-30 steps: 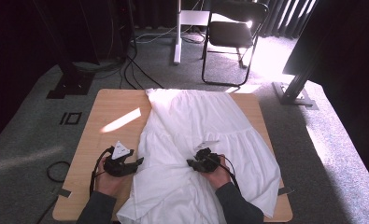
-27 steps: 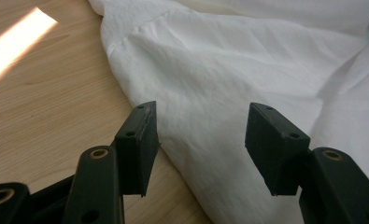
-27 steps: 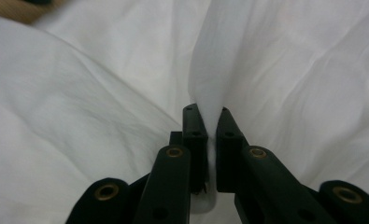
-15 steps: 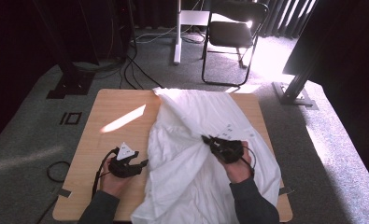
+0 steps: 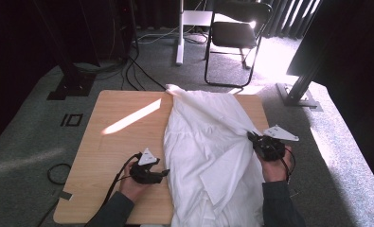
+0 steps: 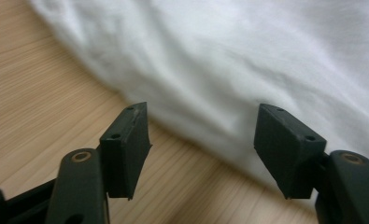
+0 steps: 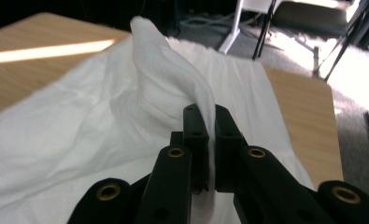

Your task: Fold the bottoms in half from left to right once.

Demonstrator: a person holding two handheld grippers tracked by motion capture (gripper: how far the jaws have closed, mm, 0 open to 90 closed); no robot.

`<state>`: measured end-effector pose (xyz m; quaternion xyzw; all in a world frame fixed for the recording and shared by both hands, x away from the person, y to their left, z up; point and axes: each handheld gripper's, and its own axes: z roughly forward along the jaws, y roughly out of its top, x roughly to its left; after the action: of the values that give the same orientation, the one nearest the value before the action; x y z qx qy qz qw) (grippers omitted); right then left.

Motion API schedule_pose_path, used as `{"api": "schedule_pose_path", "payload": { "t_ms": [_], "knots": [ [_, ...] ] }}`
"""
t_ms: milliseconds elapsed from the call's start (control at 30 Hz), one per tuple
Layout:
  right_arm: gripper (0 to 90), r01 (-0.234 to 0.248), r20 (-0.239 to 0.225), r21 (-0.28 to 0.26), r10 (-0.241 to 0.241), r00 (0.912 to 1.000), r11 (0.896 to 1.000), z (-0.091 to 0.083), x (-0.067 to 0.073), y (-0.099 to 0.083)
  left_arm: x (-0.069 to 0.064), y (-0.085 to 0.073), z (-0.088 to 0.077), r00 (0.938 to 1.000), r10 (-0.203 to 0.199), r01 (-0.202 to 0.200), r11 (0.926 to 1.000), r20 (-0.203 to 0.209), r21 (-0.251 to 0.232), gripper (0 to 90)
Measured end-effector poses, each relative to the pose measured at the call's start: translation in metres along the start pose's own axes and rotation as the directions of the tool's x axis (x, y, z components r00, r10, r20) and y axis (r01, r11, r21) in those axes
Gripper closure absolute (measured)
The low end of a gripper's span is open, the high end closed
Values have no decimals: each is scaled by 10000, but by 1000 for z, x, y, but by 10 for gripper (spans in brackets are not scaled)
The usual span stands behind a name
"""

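A white garment (image 5: 208, 142) lies crumpled down the right half of the wooden table (image 5: 109, 142). My right gripper (image 5: 252, 136) is raised near the table's right edge and shut on a fold of it. In the right gripper view the cloth (image 7: 163, 79) rises as a ridge into the closed jaws of the right gripper (image 7: 209, 126). My left gripper (image 5: 164, 173) rests low on the table at the garment's left edge. Its jaws have just been opening. In the left gripper view the left gripper (image 6: 201, 126) stands apart with the cloth's edge (image 6: 210, 70) just ahead, not pressed by the pads.
A bright strip of sunlight (image 5: 130, 120) crosses the bare left part of the table. Beyond the far edge stand a black chair (image 5: 236, 33), a white post (image 5: 180, 33) and floor cables (image 5: 137, 71). A dark stand base (image 5: 71, 87) sits at left, a metal foot (image 5: 300, 97) at right.
My right gripper has travelled right and upward with the cloth pinched, drawing the garment toward the right edge. My left gripper has slid right to the garment's left edge.
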<state>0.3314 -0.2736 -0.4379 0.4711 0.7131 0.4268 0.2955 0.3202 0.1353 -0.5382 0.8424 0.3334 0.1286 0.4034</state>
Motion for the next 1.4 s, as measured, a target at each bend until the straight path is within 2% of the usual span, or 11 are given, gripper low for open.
{"api": "schedule_pose_path", "payload": {
  "t_ms": [233,333,400,500,667,833,933,1067,1200,1333,1400],
  "knots": [
    [863,-359,2,417,359,9994,9985,8,-12,-21,-9,0,28,9980,318,-275,9967,-548,770,317],
    [862,-420,34,490,419,9991,9979,10,-14,-26,-8,3,26,9986,454,-431,9959,-277,790,606],
    [862,-498,58,540,496,9988,9973,11,-14,-28,-7,5,25,9964,658,-608,9943,-544,878,810],
    [862,-522,61,626,519,9986,9967,12,-14,-33,-3,4,20,9930,715,-613,9923,-939,1080,865],
    [863,-733,-430,888,773,9961,9933,14,-9,-40,9,-3,-5,9729,1094,-835,9878,-2037,1314,872],
    [863,-157,-1085,1257,295,9937,9919,25,18,-50,32,-16,-38,9537,645,-296,9921,-2937,1218,873],
    [863,22,-1613,1307,191,9867,9914,30,33,-53,44,-21,-55,9307,380,64,9927,-3637,1200,875],
    [862,306,-2181,1292,-17,9759,9911,35,53,-51,56,-28,-68,9101,-267,709,9933,-4134,917,876],
    [861,571,-2190,1262,-283,9753,9904,39,62,-46,55,-28,-75,9254,-591,771,9965,-3744,331,874],
    [861,252,-2112,1059,-23,9774,9941,31,53,-42,46,-23,-75,9393,-617,612,9981,-3376,-122,873],
    [861,-508,-2728,801,709,9595,9955,21,42,-39,40,-21,-72,9441,-462,446,9989,-3263,-125,872]
  ]
}}
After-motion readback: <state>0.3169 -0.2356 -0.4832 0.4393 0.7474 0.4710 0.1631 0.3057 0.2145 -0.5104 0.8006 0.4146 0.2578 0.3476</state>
